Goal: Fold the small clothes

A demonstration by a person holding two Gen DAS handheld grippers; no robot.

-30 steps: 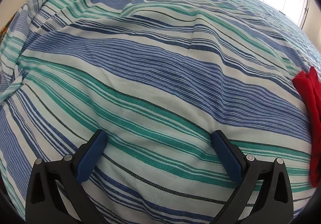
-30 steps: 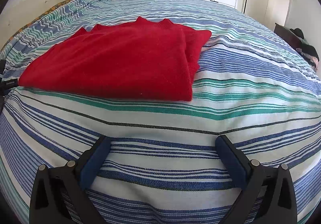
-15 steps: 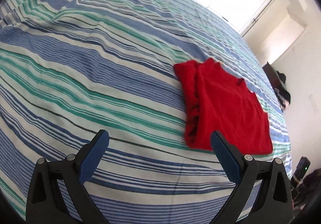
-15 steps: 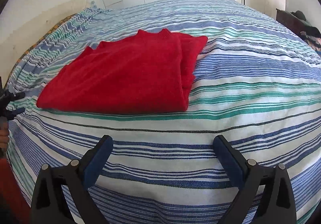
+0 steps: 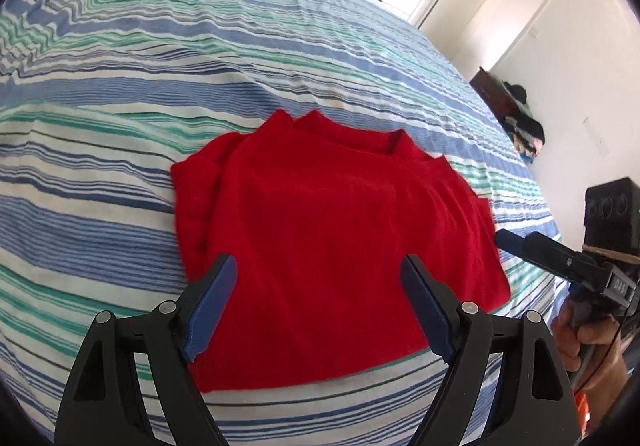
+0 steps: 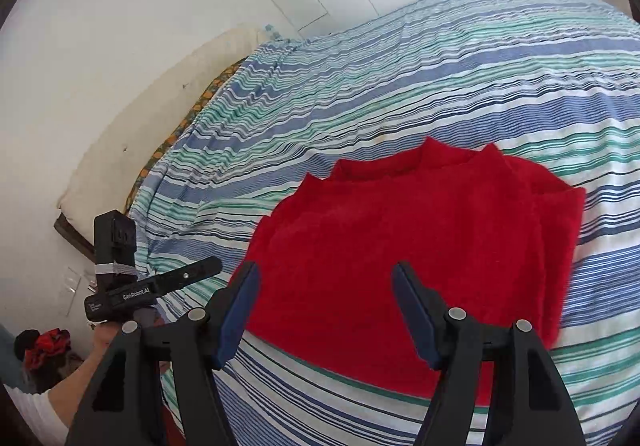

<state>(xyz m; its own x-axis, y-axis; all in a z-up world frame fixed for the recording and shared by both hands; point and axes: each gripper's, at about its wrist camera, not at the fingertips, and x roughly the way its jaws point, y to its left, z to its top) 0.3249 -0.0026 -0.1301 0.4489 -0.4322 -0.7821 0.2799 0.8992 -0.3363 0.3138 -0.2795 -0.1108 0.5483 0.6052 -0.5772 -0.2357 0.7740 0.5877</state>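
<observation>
Both views swung onto folded red sweater [image 5: 332, 230].

Red top [image 5: 328, 230] folded, flat on striped bedspread [image 5: 120, 94].

black claw [image 5: 316, 302], blue pads [image 5: 210, 308], silver screws, white sleeve [image 6: 36, 412]

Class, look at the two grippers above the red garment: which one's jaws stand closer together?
The right gripper: its jaws, closing over the red garment, stand narrower than the left gripper, which gapes wider. Neither grips cloth.
</observation>
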